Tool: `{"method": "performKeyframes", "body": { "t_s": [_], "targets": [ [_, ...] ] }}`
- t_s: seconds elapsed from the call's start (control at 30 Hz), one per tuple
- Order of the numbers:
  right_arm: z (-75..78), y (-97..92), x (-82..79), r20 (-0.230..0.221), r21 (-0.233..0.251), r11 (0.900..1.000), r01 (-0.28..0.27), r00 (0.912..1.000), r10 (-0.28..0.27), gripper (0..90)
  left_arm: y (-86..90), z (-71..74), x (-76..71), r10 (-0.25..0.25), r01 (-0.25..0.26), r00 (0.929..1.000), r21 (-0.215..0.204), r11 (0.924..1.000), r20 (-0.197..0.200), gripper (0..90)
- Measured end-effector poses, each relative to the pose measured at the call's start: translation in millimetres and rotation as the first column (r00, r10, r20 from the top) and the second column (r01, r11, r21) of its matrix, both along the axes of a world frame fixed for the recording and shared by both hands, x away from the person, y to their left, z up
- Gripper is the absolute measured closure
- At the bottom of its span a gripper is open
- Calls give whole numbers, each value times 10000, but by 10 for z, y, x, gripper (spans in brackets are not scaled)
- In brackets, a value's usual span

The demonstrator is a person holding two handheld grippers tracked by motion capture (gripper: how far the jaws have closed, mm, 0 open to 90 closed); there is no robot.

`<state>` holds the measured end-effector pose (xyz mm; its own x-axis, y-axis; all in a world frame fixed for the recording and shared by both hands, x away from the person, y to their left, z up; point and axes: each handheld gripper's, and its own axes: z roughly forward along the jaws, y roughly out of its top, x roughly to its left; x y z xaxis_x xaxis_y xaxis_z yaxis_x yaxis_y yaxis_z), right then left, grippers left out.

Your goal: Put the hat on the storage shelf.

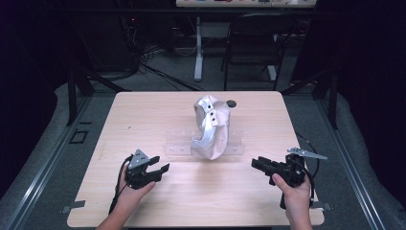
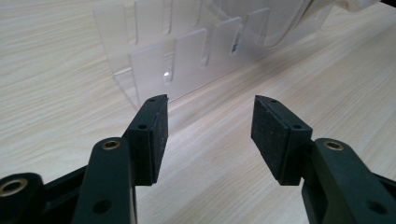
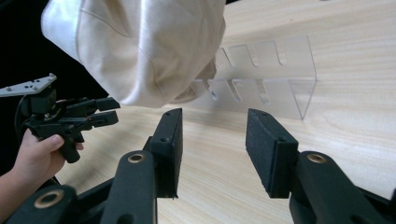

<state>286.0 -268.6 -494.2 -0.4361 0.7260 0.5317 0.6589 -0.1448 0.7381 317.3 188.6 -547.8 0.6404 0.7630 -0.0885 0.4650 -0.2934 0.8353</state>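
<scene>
Where visible overhead, dark disc (image 1: 231, 103) behind cap (image 1: 210, 127).

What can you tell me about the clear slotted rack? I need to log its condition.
The clear slotted rack looks like transparent acrylic: two long upright walls cut with matching rows of narrow slots. It stands upright and crosswise near the middle of the wooden table. A cream cap sits in it toward one end; its other slots are bare. Neither gripper touches it.

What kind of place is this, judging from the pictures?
Probably a lab or studio set up for recording handling tasks. A wooden table stands inside a dark frame with black curtains, bundles of cables run across the floor behind it, and a black chair waits by a second desk.
</scene>
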Motion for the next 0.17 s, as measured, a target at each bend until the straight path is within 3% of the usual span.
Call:
{"method": "performKeyframes", "body": {
  "t_s": [0.17],
  "targets": [
    [-9, -40, 0, -43, 28, 10000, 25, 10000, -25, 559, -319, -3, 47, -367, 367, 9993, 99, 9993, 30, 473]
  ]
}}
